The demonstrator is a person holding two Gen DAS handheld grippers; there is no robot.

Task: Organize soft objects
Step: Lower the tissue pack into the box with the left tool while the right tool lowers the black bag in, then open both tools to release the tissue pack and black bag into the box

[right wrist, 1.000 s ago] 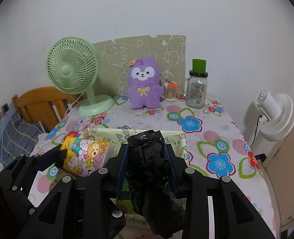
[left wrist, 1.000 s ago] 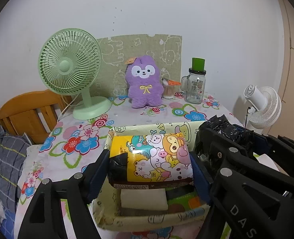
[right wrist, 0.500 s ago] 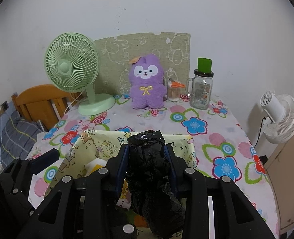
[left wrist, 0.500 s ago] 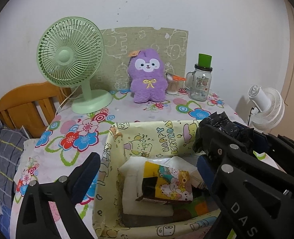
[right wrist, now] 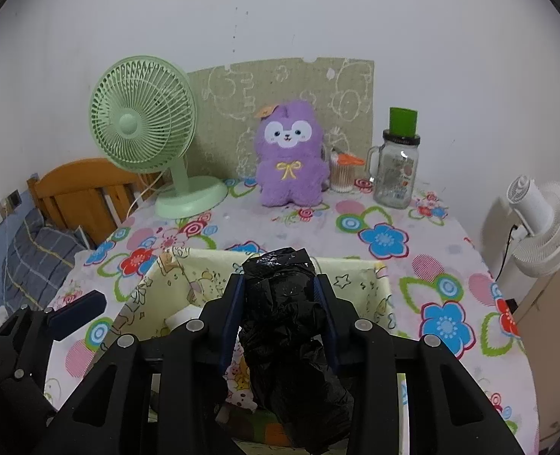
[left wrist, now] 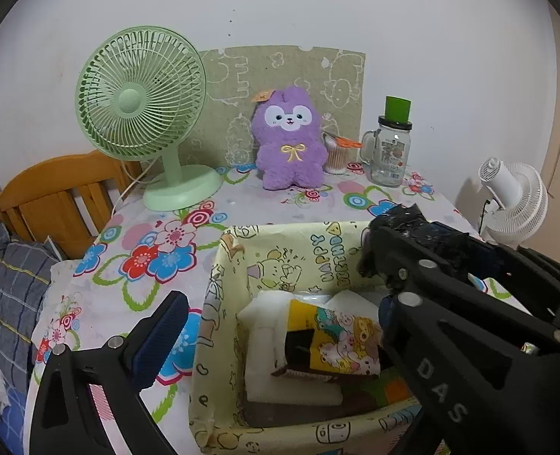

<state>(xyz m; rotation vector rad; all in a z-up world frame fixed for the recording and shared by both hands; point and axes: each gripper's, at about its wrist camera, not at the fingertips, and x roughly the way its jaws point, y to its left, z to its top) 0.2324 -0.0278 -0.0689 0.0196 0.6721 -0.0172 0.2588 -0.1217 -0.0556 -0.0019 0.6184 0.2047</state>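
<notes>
A pale yellow cartoon-print fabric basket (left wrist: 219, 295) stands on the flowered table. Inside it lie a yellow cartoon-print packet (left wrist: 333, 337) and white foam pieces (left wrist: 276, 371). My left gripper (left wrist: 272, 318) is open and empty above the basket. My right gripper (right wrist: 280, 299) is shut on a crumpled black plastic bag (right wrist: 287, 326) and holds it over the basket's (right wrist: 378, 284) near right side. The bag also shows in the left wrist view (left wrist: 412, 220). A purple plush toy (right wrist: 289, 155) sits upright at the back of the table.
A green desk fan (right wrist: 147, 132), a cotton-swab pot (right wrist: 342, 178) and a glass jar with a green lid (right wrist: 397, 167) stand along the back. A white fan (right wrist: 541, 220) stands off the right edge. A wooden bed frame (right wrist: 79, 193) is on the left.
My left gripper opened and let the yellow cartoon packet drop into the basket, then drew back a little. My right gripper kept hold of the black bag and edged forward over the basket.
</notes>
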